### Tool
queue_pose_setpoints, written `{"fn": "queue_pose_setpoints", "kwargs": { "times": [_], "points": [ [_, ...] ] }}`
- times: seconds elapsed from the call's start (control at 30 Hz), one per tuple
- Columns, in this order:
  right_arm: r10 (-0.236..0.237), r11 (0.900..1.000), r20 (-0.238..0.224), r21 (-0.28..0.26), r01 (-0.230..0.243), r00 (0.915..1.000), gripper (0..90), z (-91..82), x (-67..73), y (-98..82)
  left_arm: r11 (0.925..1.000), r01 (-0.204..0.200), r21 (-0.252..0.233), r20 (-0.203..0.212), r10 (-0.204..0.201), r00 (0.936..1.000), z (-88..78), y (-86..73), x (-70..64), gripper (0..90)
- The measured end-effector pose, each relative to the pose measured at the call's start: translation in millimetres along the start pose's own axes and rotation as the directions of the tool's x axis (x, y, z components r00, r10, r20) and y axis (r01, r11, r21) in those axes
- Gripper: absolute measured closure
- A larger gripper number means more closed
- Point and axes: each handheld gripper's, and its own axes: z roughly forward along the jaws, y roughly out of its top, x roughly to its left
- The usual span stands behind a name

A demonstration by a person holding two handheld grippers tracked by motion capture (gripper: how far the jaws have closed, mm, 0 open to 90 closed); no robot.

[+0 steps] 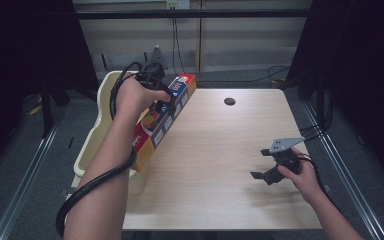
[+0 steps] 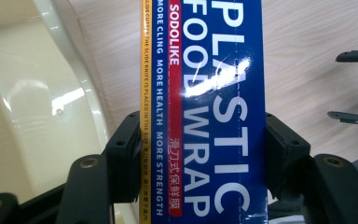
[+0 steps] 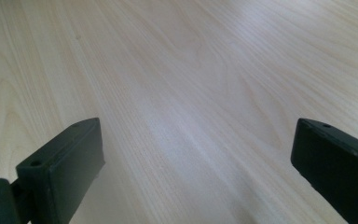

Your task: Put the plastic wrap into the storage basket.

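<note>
Jaws of left gripper (image 2: 200, 154) clamping plastic wrap box (image 2: 205, 93) beside cream bin (image 1: 100, 125), right gripper (image 3: 196, 163) jaws wide.

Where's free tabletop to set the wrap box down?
Free: the wide bare wood between the plastic wrap box and the right gripper, from the cable hole down to the near edge of the table. Crowded: the left edge, where the left gripper grips the box beside the cream bin.
</note>
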Motion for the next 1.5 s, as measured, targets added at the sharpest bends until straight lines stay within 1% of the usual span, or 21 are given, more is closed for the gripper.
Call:
{"fn": "queue_pose_setpoints", "kwargs": {
  "times": [0.03,0.1,0.13,0.17,0.2,0.27,0.33,0.37,0.4,0.47,0.5,0.53,0.57,0.63,0.83,1.0,1.03,1.2,1.27,1.4,1.5],
  "points": [
    [0.0,1.0,0.001,0.0,0.0,1.0,2.1,-0.1,0.1,0.0,0.9999,0.012,-0.007,-0.001,-0.012,0.9999,-0.3,-0.5,0.9,40.6],
    [0.001,1.0,-0.006,-0.002,-0.001,1.0,2.1,0.0,-0.3,0.1,1.0,0.007,-0.002,-0.008,-0.007,0.9999,-0.7,-1.4,3.6,40.6],
    [0.003,1.0,-0.002,0.001,-0.003,1.0,2.1,-0.4,-0.5,0.3,0.9998,0.02,-0.005,-0.006,-0.02,0.9998,-0.6,-1.9,4.1,40.6],
    [0.006,1.0,-0.001,-0.001,-0.006,1.0,2.0,-0.5,-0.7,0.5,0.9999,0.015,0.002,-0.007,-0.015,0.9999,-1.1,-2.3,5.7,40.6],
    [0.009,1.0,-0.004,-0.002,-0.009,1.0,2.0,-0.4,-1.1,0.6,0.9997,0.025,0.005,-0.006,-0.025,0.9997,-1.1,-2.8,6.2,40.6],
    [0.007,1.0,-0.003,-0.001,-0.007,1.0,2.0,0.2,-1.4,0.6,0.9996,0.026,0.008,-0.008,-0.026,0.9996,-2.6,-3.2,8.5,40.6],
    [0.005,1.0,-0.004,0.001,-0.005,1.0,2.0,1.1,-1.3,0.5,0.9988,0.048,-0.007,-0.005,-0.049,0.9988,-4.0,-3.8,8.8,40.6],
    [0.004,1.0,-0.005,0.003,-0.004,1.0,2.1,1.3,-1.3,0.5,0.9993,0.038,-0.003,-0.012,-0.038,0.9992,-5.4,-4.0,10.6,40.6],
    [0.003,1.0,-0.003,0.003,-0.003,1.0,2.1,1.7,-1.2,0.5,0.9987,0.051,-0.004,-0.009,-0.051,0.9986,-6.5,-4.4,10.8,40.6],
    [0.003,1.0,-0.003,0.003,-0.003,1.0,2.1,1.9,-1.2,0.6,0.9987,0.051,-0.006,-0.016,-0.051,0.9986,-8.9,-5.0,13.1,40.6],
    [0.004,1.0,-0.004,0.003,-0.004,1.0,2.0,1.8,-1.1,0.7,0.9977,0.067,-0.015,-0.014,-0.067,0.9977,-9.3,-5.7,13.2,40.6],
    [0.005,1.0,-0.001,0.001,-0.005,1.0,1.9,1.9,-1.0,0.7,0.9984,0.057,-0.009,-0.018,-0.057,0.9982,-10.7,-6.1,14.9,40.6],
    [0.005,1.0,0.0,0.001,-0.005,1.0,2.0,1.9,-1.1,0.8,0.9975,0.07,-0.011,-0.016,-0.071,0.9974,-11.4,-6.8,15.8,40.6],
    [0.006,1.0,0.002,0.0,-0.006,1.0,2.0,1.8,-1.0,0.9,0.9968,0.079,-0.012,-0.017,-0.079,0.9967,-13.3,-8.2,18.5,40.6],
    [0.009,1.0,0.005,-0.001,-0.009,0.9999,2.0,1.8,-0.6,1.9,0.9958,0.089,-0.02,-0.031,-0.09,0.9955,-19.9,-11.9,24.3,40.7],
    [0.016,1.0,0.004,-0.001,-0.016,0.9999,1.8,1.7,-0.6,2.1,0.9935,0.111,-0.028,-0.043,-0.112,0.9928,-24.6,-14.8,28.9,40.7],
    [0.012,1.0,0.0,-0.005,-0.012,0.9999,1.9,1.4,-1.2,2.1,0.9939,0.107,-0.027,-0.047,-0.109,0.993,-25.5,-15.4,30.2,40.6],
    [0.013,1.0,0.003,-0.004,-0.013,0.9999,1.9,1.0,-1.2,2.0,0.9907,0.133,-0.03,-0.052,-0.134,0.9896,-28.3,-18.2,35.4,40.7],
    [0.01,1.0,0.002,-0.004,-0.01,1.0,1.9,1.1,-1.3,2.1,0.9916,0.127,-0.027,-0.068,-0.128,0.9894,-29.7,-18.8,37.0,40.7],
    [0.011,1.0,0.005,-0.005,-0.011,0.9999,1.9,1.0,-1.5,2.1,0.9901,0.137,-0.03,-0.062,-0.139,0.9884,-31.4,-19.9,38.1,40.7],
    [0.012,1.0,0.006,-0.003,-0.012,0.9999,1.9,0.9,-1.3,2.0,0.989,0.143,-0.037,-0.07,-0.145,0.9869,-33.4,-21.1,40.2,40.7]
  ]
}}
